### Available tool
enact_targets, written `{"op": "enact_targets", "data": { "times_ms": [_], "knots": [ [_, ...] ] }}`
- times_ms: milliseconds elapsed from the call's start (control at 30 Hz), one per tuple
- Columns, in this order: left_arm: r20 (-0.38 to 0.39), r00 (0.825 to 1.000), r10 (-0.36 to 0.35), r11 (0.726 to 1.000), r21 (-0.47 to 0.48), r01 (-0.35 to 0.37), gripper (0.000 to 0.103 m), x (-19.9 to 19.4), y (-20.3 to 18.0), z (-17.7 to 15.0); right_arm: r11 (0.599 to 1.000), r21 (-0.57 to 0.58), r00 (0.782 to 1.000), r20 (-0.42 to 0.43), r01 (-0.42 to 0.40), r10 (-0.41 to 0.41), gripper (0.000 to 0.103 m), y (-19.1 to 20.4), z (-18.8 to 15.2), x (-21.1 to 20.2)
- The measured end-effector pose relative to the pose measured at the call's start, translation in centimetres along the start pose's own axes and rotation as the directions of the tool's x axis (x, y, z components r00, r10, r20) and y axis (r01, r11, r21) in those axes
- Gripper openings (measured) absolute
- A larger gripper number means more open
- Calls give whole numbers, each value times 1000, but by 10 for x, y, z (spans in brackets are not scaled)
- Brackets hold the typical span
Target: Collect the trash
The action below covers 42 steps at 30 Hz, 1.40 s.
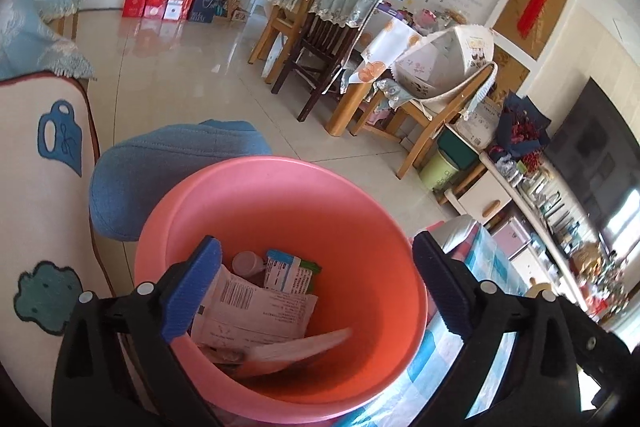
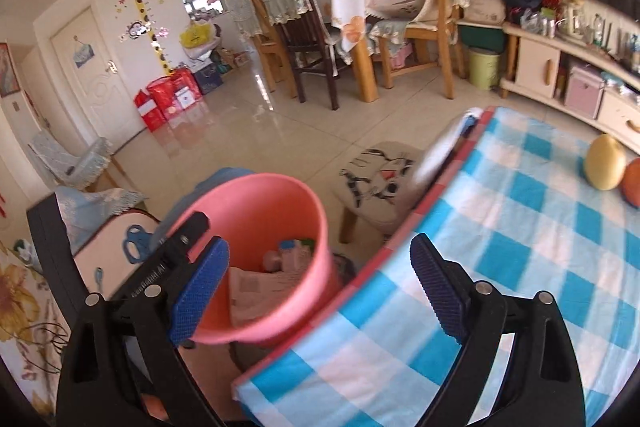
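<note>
While both grippers stand wide open and empty, the left gripper hangs over the pink bin holding paper trash; the right gripper straddles the checked table's edge.

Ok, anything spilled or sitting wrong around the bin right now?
No spill that I can see. The pink bin stands upright beside the checked table, with papers and small packets inside. One oddity: a blurred white item hangs over the table's far edge and could slip off.
</note>
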State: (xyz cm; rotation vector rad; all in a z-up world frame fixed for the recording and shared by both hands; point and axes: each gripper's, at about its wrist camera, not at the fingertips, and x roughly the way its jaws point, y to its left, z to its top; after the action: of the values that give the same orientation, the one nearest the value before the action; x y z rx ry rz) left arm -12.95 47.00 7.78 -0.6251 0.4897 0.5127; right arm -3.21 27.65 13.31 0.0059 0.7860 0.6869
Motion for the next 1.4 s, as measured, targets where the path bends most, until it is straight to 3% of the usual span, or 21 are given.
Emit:
{"op": "enact_targets", "data": {
  "times_ms": [300, 667, 733, 1000, 1133, 1400],
  "knots": [
    [55, 996, -65, 987, 153, 56, 99, -26, -46, -17, 987, -2, 987, 2, 161, -161, 93, -44, -41, -47],
    [70, 987, -141, 947, 302, 114, 99, -63, -95, -46, 940, -5, 938, 62, 342, -342, 93, -82, -86, -118],
    [71, 985, -156, 931, 343, 123, 99, -73, -107, -55, 927, -14, 925, 79, 374, -372, 93, -84, -94, -131],
    [63, 970, -236, 829, 534, 167, 99, -125, -155, -97, 881, -17, 872, 147, 473, -466, 93, -85, -126, -188],
    [35, 956, -292, 800, 557, 224, 99, -152, -168, -110, 867, 17, 852, 177, 498, -493, 94, -86, -141, -218],
    [3, 917, -398, 743, 587, 320, 99, -204, -190, -133, 818, 59, 786, 244, 572, -568, 95, -81, -167, -271]
  ]
}}
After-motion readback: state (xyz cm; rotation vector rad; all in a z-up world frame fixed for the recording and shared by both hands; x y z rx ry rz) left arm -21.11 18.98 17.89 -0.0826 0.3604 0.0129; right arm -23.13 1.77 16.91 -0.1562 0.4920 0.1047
